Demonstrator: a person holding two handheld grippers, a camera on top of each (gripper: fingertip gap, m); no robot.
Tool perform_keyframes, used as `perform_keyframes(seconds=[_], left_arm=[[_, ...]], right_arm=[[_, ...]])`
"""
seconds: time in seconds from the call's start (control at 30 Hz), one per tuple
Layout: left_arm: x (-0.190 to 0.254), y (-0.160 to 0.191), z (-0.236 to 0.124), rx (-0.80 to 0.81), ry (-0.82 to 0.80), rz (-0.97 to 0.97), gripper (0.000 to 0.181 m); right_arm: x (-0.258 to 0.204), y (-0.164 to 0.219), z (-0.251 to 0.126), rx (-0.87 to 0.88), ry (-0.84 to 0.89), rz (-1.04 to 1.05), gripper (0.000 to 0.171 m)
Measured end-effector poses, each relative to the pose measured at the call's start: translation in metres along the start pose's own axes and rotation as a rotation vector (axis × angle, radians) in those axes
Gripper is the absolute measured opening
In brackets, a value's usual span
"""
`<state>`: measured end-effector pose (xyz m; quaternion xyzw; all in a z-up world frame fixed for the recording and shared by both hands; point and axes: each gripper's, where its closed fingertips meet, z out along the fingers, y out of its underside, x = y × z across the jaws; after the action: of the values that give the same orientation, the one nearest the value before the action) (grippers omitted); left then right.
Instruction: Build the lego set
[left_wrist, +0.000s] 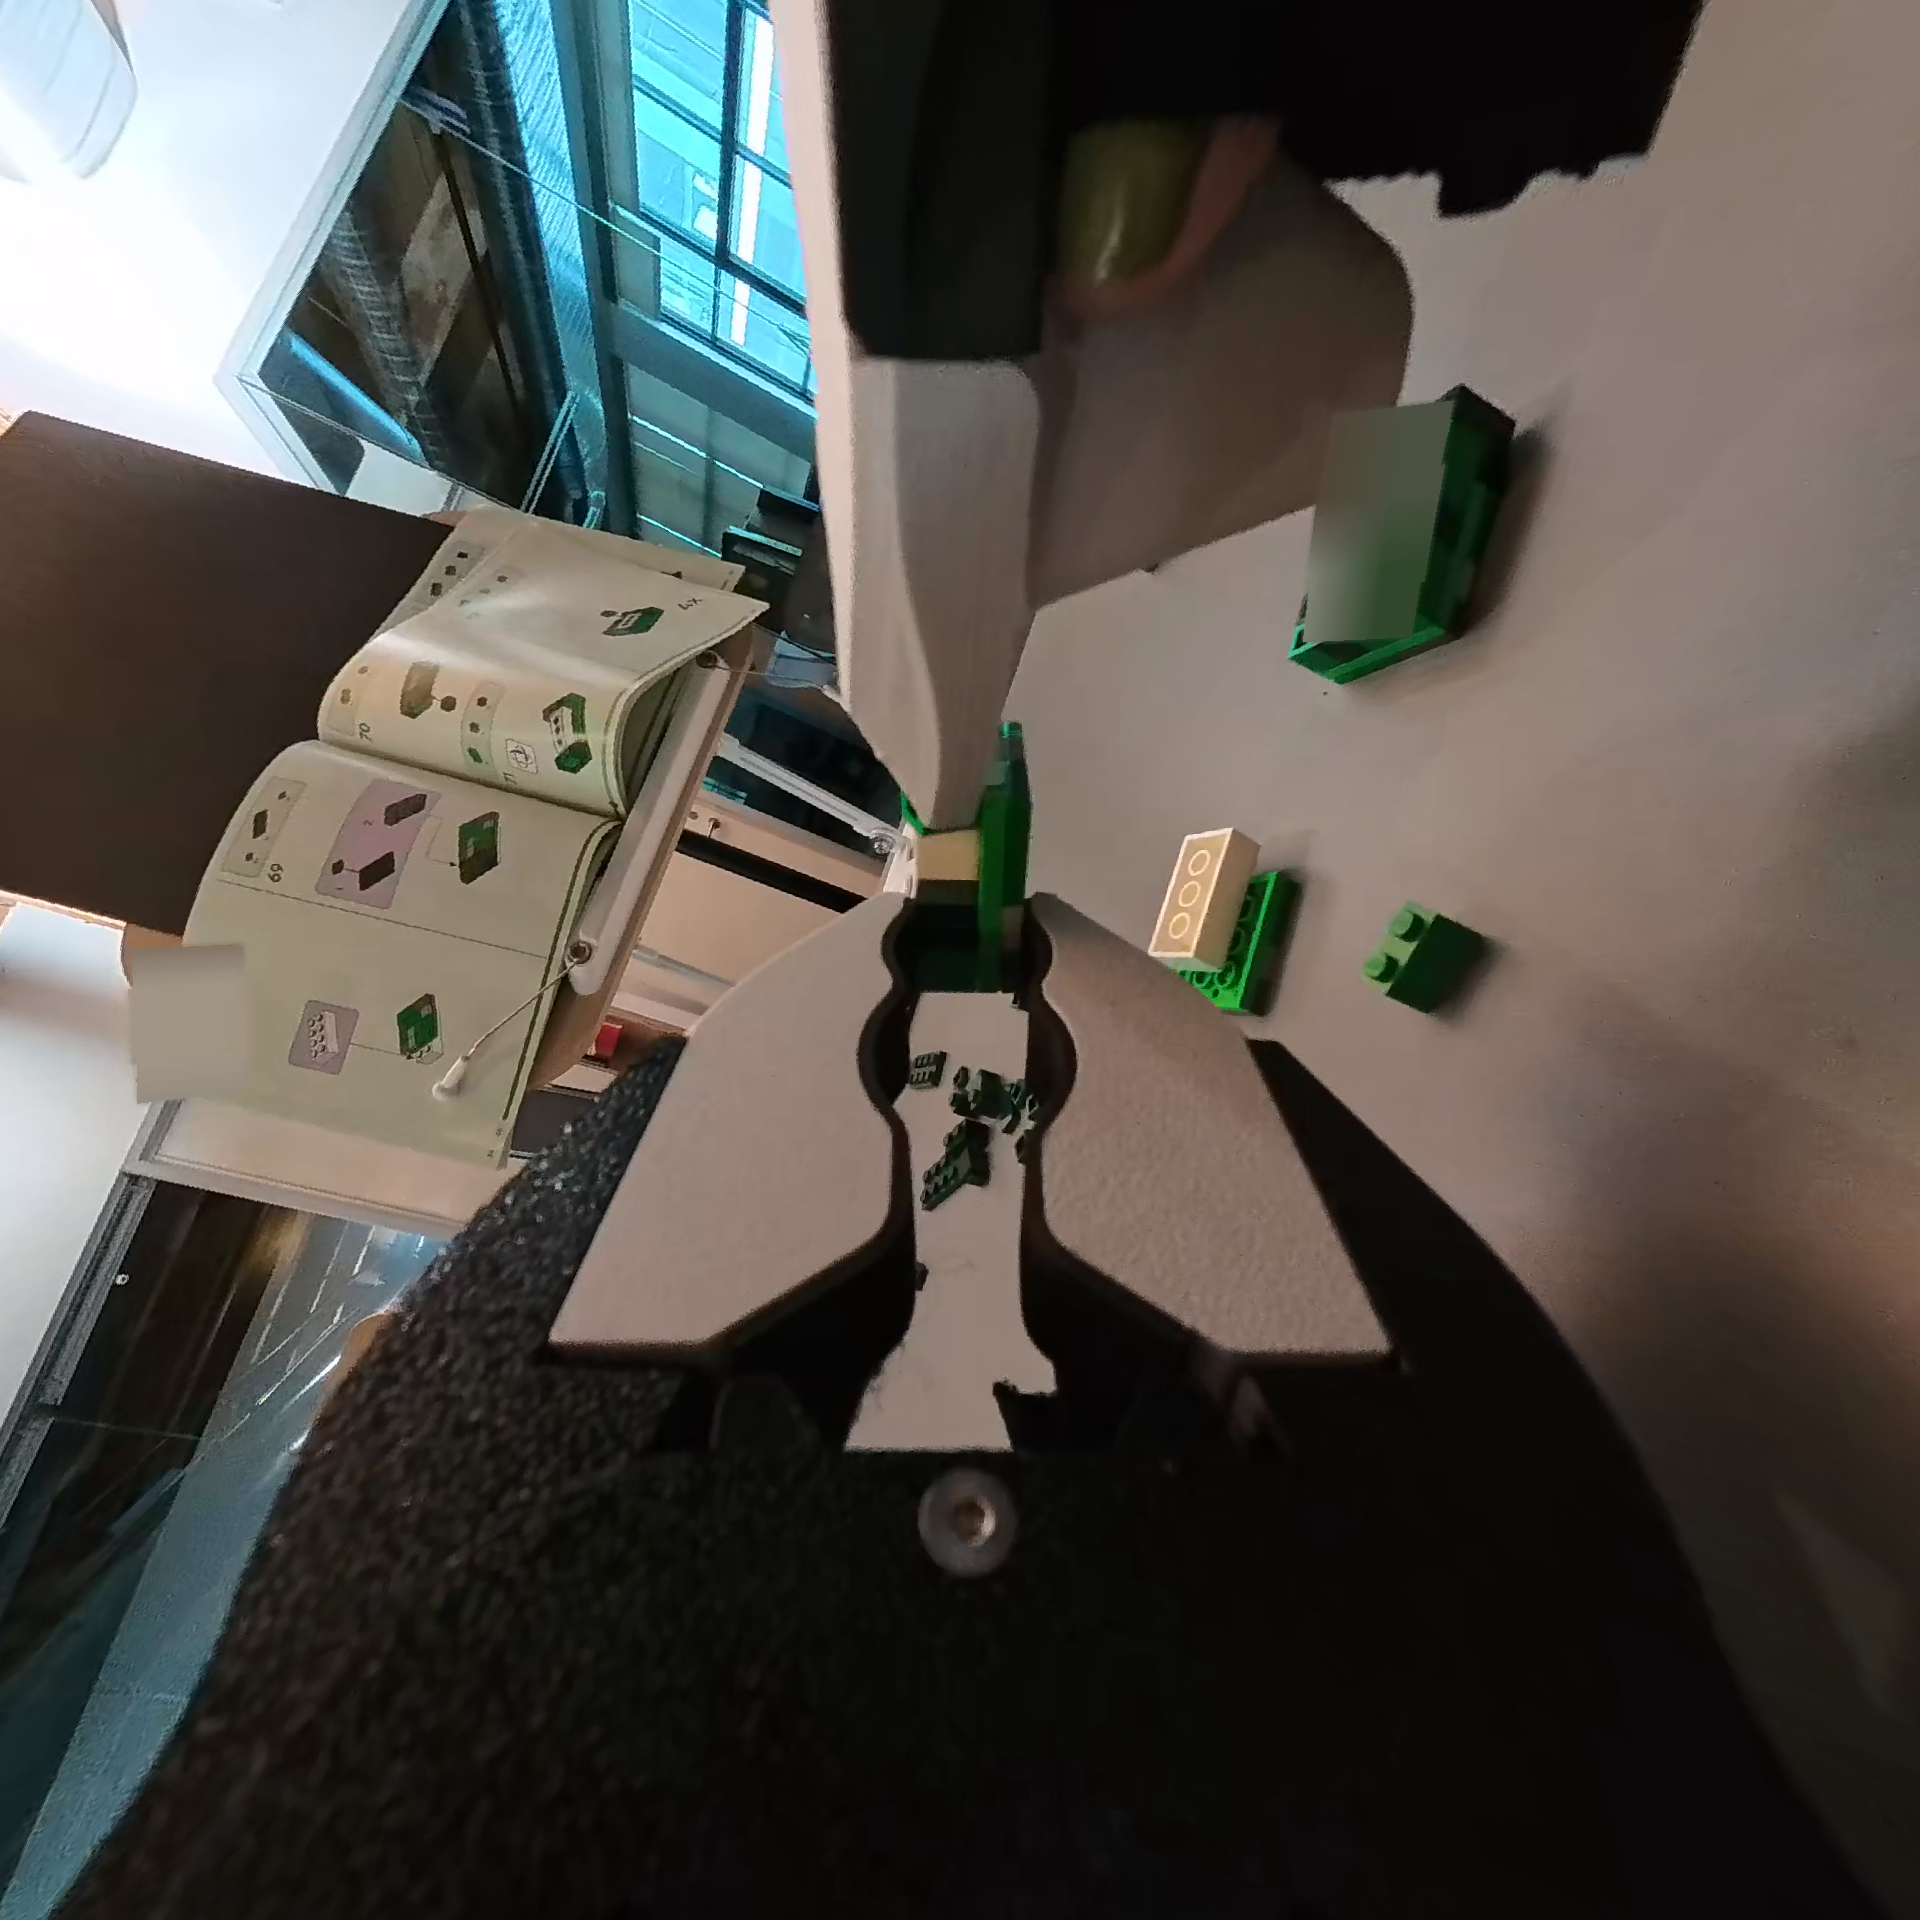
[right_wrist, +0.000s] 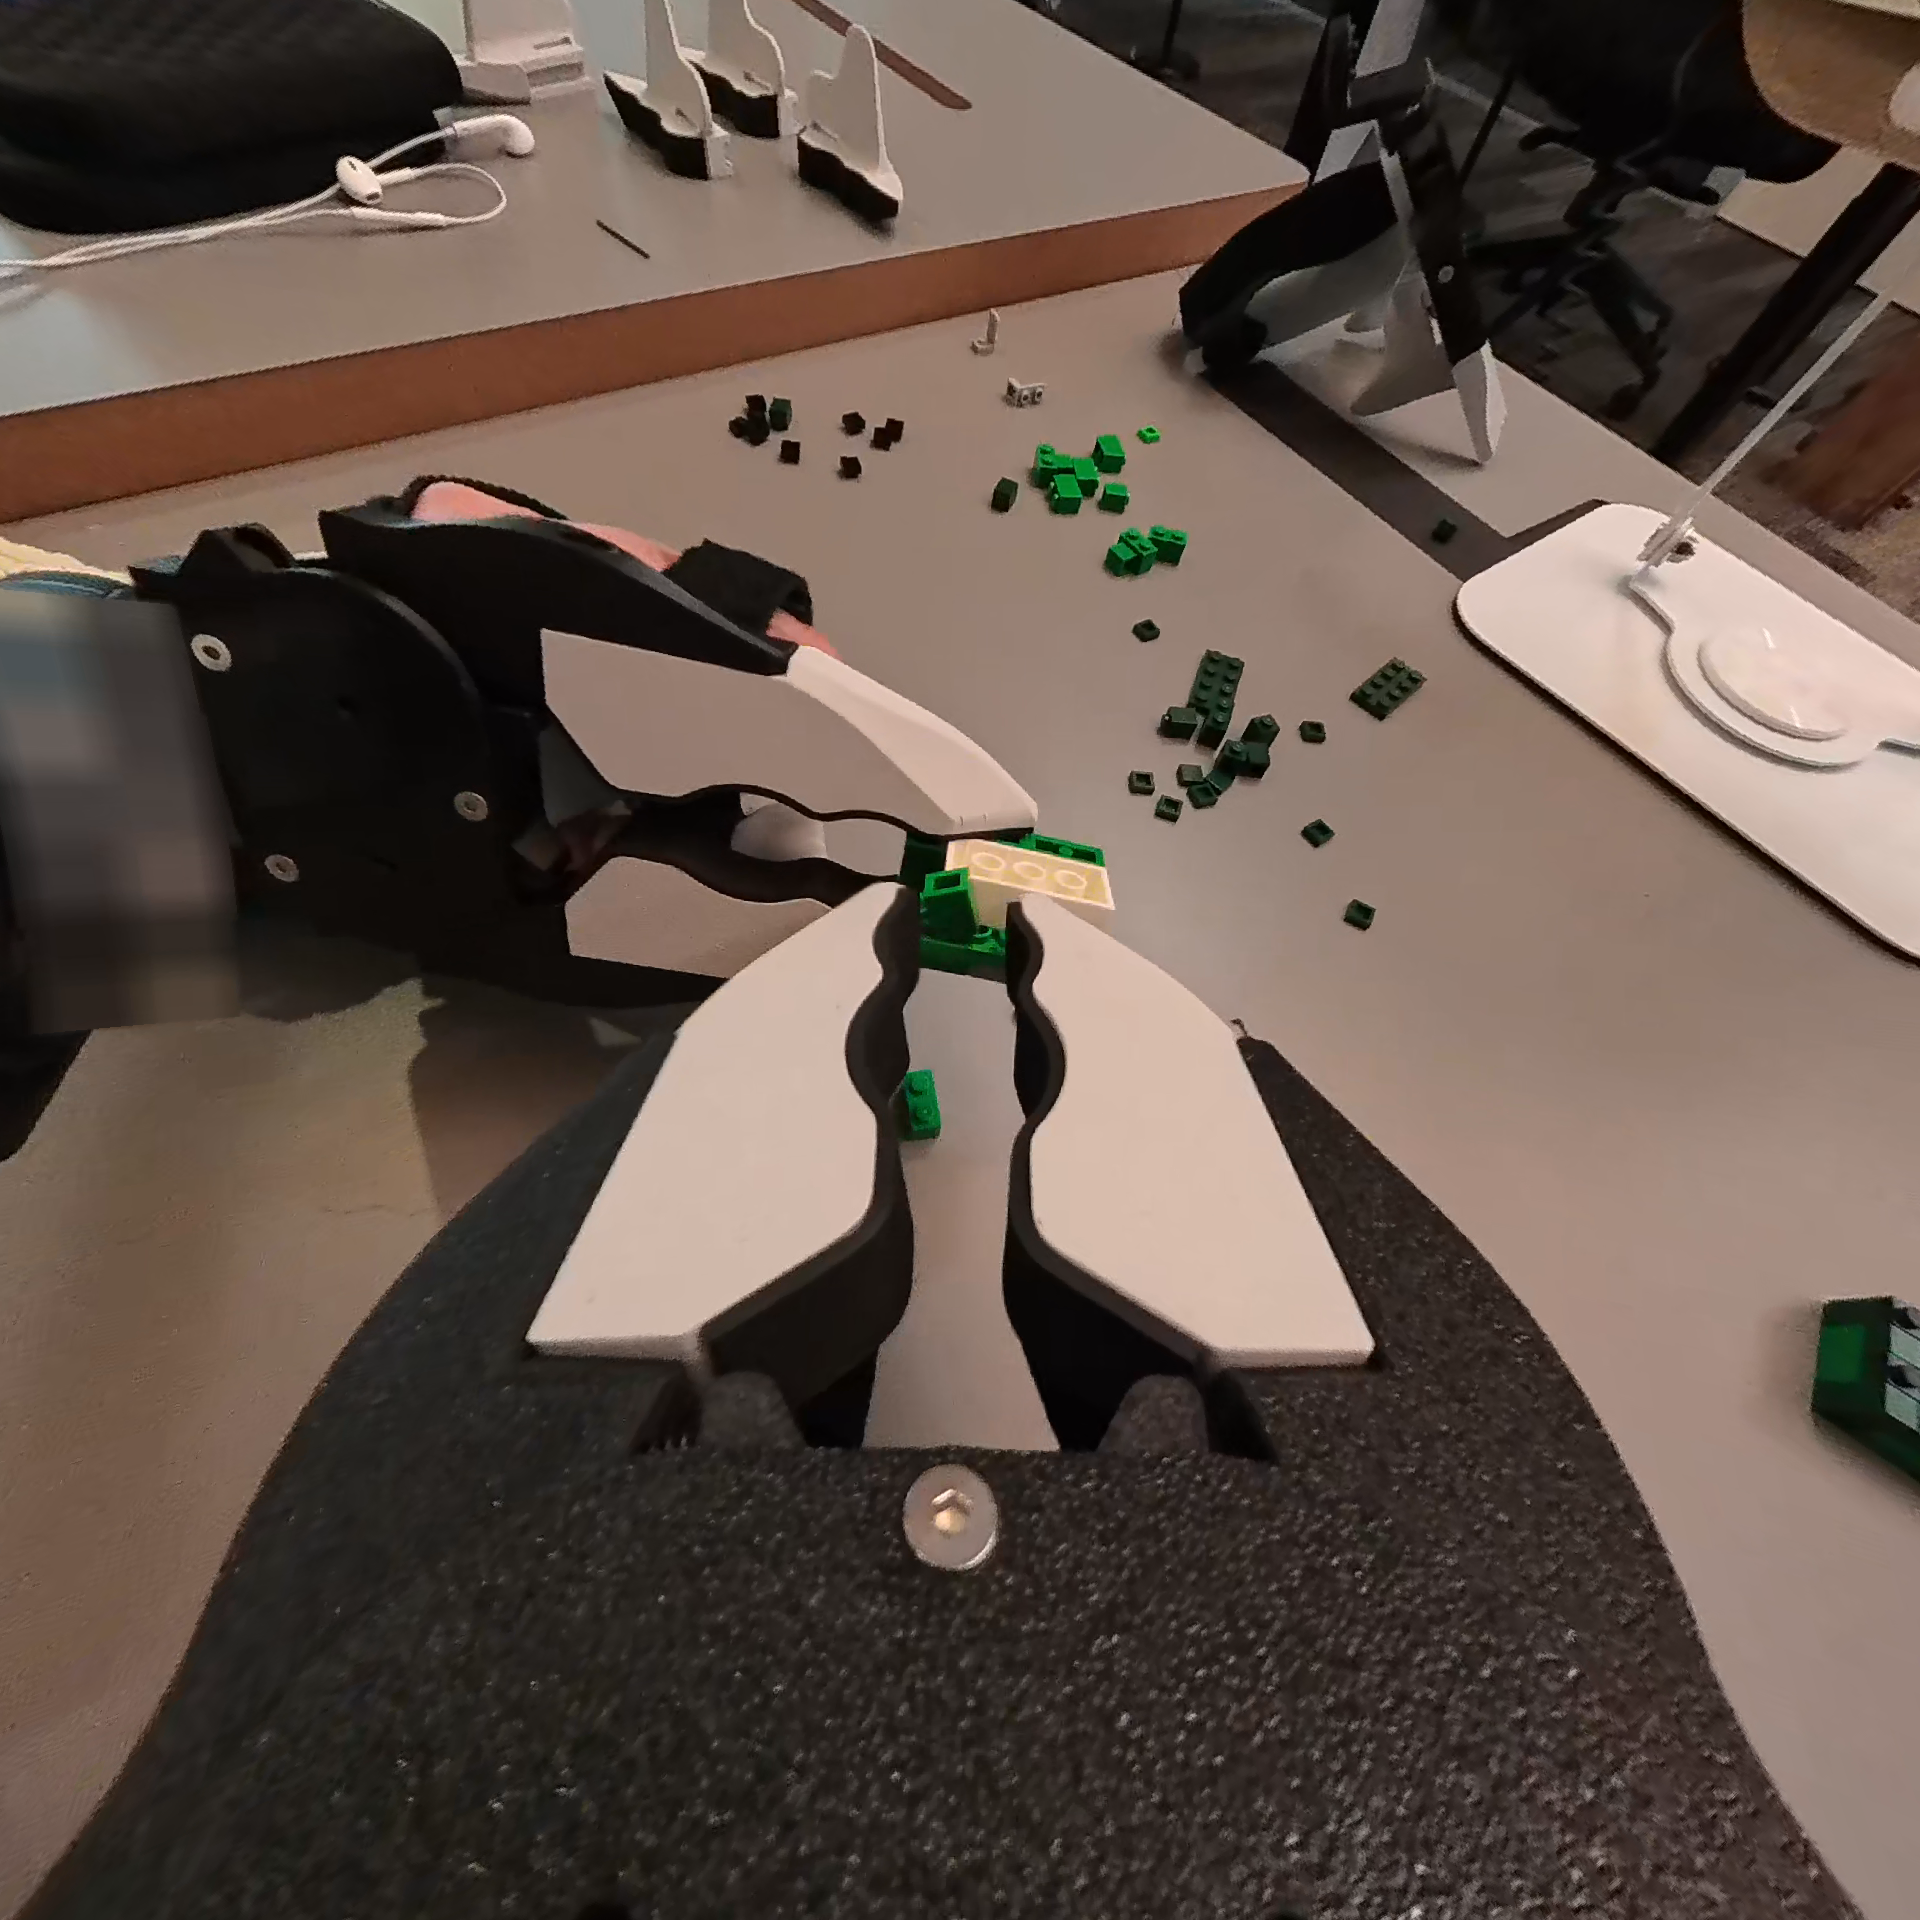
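Observation:
A small green lego assembly (left_wrist: 1000, 883) with a cream piece on it is held above the grey table (left_wrist: 1662, 935). My left gripper (left_wrist: 971, 925) is shut on its lower part. In the right wrist view the assembly (right_wrist: 951, 920) sits between the fingertips of my right gripper (right_wrist: 961, 914), which close on it from both sides. My left gripper (right_wrist: 925, 842) comes in from the left there. In the left wrist view my right gripper (left_wrist: 961, 821) reaches in from above. A cream three-stud tile on a green brick (left_wrist: 1210, 920) lies on the table just behind.
An open instruction booklet (left_wrist: 436, 831) stands on a holder. A built green block (left_wrist: 1392, 540) and a loose green brick (left_wrist: 1423, 956) lie nearby. Bright green (right_wrist: 1081, 483), dark green (right_wrist: 1216, 717) and black (right_wrist: 810, 431) pieces are scattered beyond. A white stand base (right_wrist: 1714, 707) is at right. The tips of both grippers are at nearly the same place. It is some 7 centimetres from my left tips to the loose green brick (left_wrist: 1423, 956).

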<state>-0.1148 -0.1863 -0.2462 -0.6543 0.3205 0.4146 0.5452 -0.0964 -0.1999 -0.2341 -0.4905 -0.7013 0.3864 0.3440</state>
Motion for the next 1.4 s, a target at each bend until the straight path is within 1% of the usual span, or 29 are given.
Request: perform_keyframes(seconds=[0.5,0.6,0.7,0.77,0.8,0.9,0.97,1.17,1.23,1.37,1.4], left_arm=[[0.005,0.001,0.000,0.004,0.022,0.013,0.017],[0.006,0.002,0.001,0.002,0.032,0.007,0.017],[0.008,0.002,0.001,0.005,0.054,-0.007,0.017],[0.011,0.001,0.001,0.010,0.082,-0.018,0.017],[0.013,0.001,0.001,0.012,0.098,-0.023,0.017],[0.020,0.000,0.000,0.019,0.148,-0.031,0.017],[0.025,-0.001,0.000,0.026,0.179,-0.035,0.017],[0.032,-0.003,-0.001,0.034,0.221,-0.020,0.017],[0.033,-0.004,-0.002,0.037,0.227,-0.018,0.017],[0.034,-0.005,-0.002,0.043,0.230,-0.013,0.017],[0.034,-0.005,-0.002,0.043,0.230,-0.007,0.017]], right_arm=[[0.000,0.004,-0.005,-0.018,-0.003,-0.017,0.018],[-0.003,0.003,-0.009,0.002,-0.017,-0.062,0.026],[-0.005,0.004,-0.016,0.028,-0.001,-0.238,0.041],[-0.004,0.007,-0.020,0.023,0.059,-0.456,0.051],[-0.003,0.010,-0.021,0.005,0.105,-0.596,0.053],[-0.005,0.023,-0.017,-0.092,0.199,-1.014,0.051],[-0.006,0.028,-0.013,-0.128,0.235,-1.186,0.048],[-0.006,0.031,-0.004,-0.150,0.277,-1.362,0.039],[-0.006,0.031,-0.002,-0.154,0.283,-1.384,0.035],[-0.005,0.031,0.000,-0.149,0.303,-1.398,0.020],[-0.005,0.032,0.000,-0.148,0.296,-1.386,0.020]])
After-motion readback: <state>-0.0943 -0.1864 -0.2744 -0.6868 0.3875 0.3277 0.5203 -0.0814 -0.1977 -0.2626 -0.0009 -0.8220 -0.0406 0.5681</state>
